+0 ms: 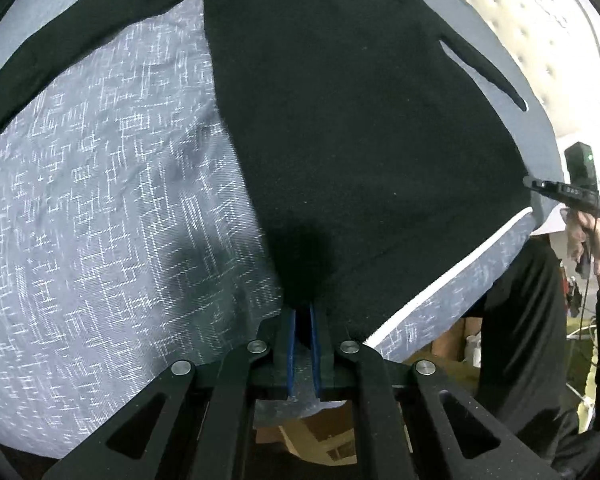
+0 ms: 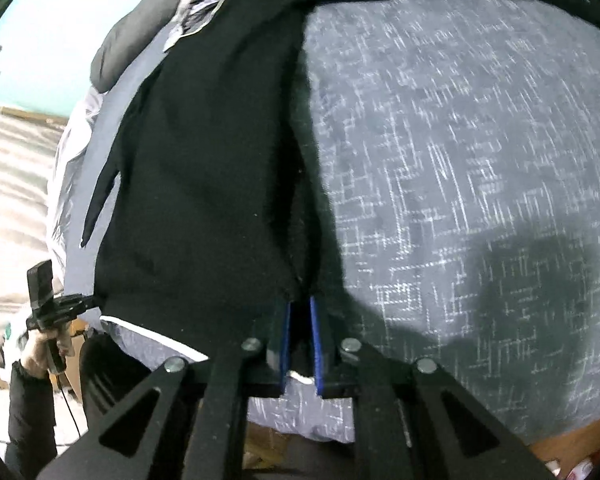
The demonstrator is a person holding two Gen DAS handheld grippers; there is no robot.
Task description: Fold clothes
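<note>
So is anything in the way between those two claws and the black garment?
Nothing visible. The left claw and the right claw each already pinch the near edge of the black garment, spread on the grey patterned cover.

A bed covered by a grey-blue bedspread (image 1: 100,208) with a fine white crosshatch print carries everything. In the left wrist view the spread fills the left and lower centre of the frame; in the right wrist view it fills the right half (image 2: 460,140). A white piped edge (image 1: 452,272) runs along its lower right border in the left wrist view. Directly on it lies a black garment (image 1: 360,120), spread flat, one long sleeve (image 1: 80,44) reaching to the upper left. A heap of dark and pale clothing (image 2: 148,40) lies at the upper left of the right wrist view.
</note>
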